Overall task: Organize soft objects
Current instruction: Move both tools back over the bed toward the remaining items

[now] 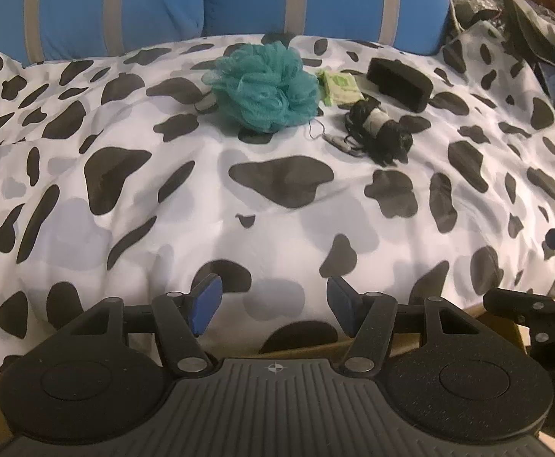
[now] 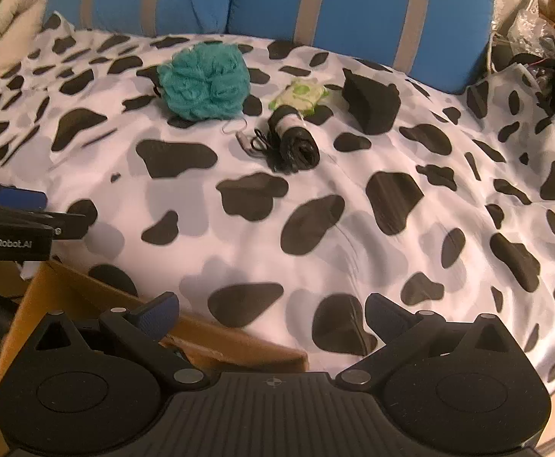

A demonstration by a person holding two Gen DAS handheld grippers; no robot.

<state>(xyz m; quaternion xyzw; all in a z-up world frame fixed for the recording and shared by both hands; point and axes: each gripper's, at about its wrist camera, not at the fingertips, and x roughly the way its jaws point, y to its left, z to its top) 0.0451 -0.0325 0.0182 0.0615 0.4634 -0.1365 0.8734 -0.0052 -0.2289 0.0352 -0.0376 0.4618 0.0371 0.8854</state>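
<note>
A teal mesh bath pouf (image 1: 264, 85) (image 2: 204, 82) lies far back on the cow-print bedsheet (image 1: 277, 205) (image 2: 315, 205). Beside it lie a green-and-white tissue pack (image 1: 339, 87) (image 2: 300, 94), a black roll with a white band and cords (image 1: 378, 129) (image 2: 292, 139), and a black foam block (image 1: 399, 83) (image 2: 372, 103). My left gripper (image 1: 273, 306) is open and empty near the bed's front edge. My right gripper (image 2: 273, 316) is open and empty, over the front edge next to a cardboard box (image 2: 87, 297).
Blue cushions with grey stripes (image 1: 208, 0) (image 2: 277, 0) line the back. Dark clutter and plastic bags (image 1: 525, 7) (image 2: 536, 38) pile at the right. The left gripper shows at the left edge of the right wrist view (image 2: 22, 221).
</note>
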